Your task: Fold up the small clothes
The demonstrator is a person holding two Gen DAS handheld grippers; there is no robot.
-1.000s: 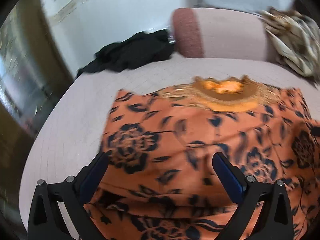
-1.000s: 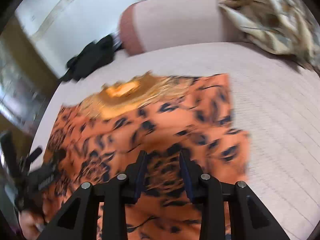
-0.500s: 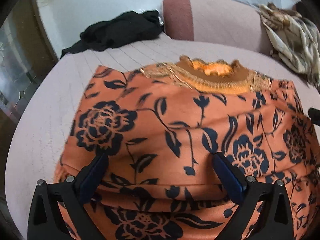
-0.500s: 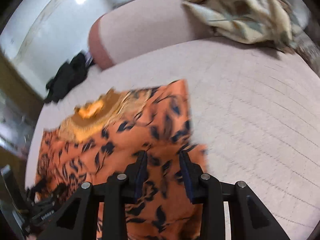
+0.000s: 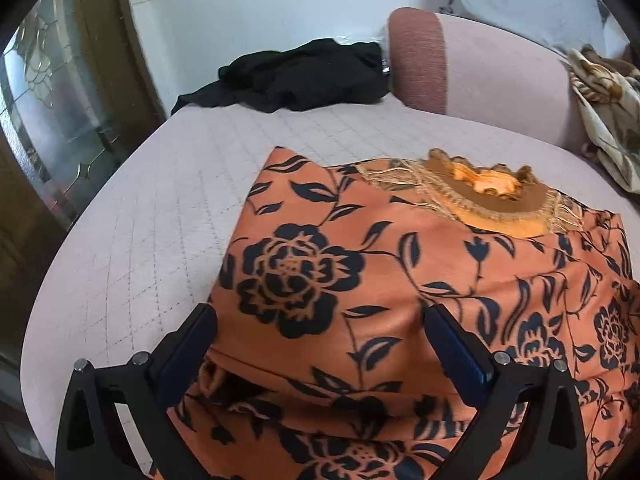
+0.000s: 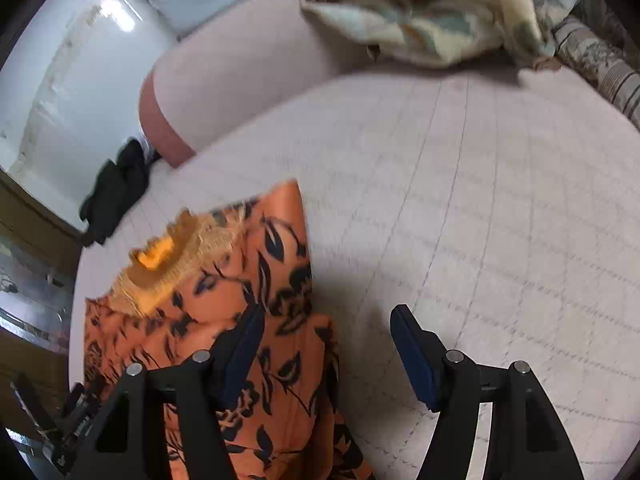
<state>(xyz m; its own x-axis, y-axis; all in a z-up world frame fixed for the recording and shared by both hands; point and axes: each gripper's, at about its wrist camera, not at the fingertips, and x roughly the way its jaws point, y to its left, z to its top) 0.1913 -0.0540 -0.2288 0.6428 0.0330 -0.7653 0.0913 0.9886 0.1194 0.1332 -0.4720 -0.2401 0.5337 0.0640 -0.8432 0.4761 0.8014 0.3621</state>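
An orange garment with a black flower print [image 5: 400, 264] lies folded on the pink quilted bed [image 5: 168, 208], its gold-trimmed neckline [image 5: 480, 192] at the far side. My left gripper [image 5: 324, 332] hovers open over the garment's near left part, fingers wide apart and fabric below them. In the right wrist view the garment [image 6: 248, 280] fills the lower left. My right gripper [image 6: 326, 344] is at its right edge with jaws opening. One finger [image 6: 244, 344] is over the cloth, the other over bare bed, and nothing is pinched. The left gripper's body [image 6: 60, 420] shows at the bottom left.
A black garment [image 5: 296, 76] lies at the bed's far left corner beside a pink bolster [image 5: 480, 72]. A crumpled patterned blanket [image 6: 420, 12] rests at the far right. A glass-panelled door [image 5: 48, 120] stands to the left. Bare bed [image 6: 500, 240] stretches right of the garment.
My right gripper's narrow jaws have spread wide, and it has slid right to the garment's right edge. The left gripper has shifted toward the garment's left side, jaws still wide.
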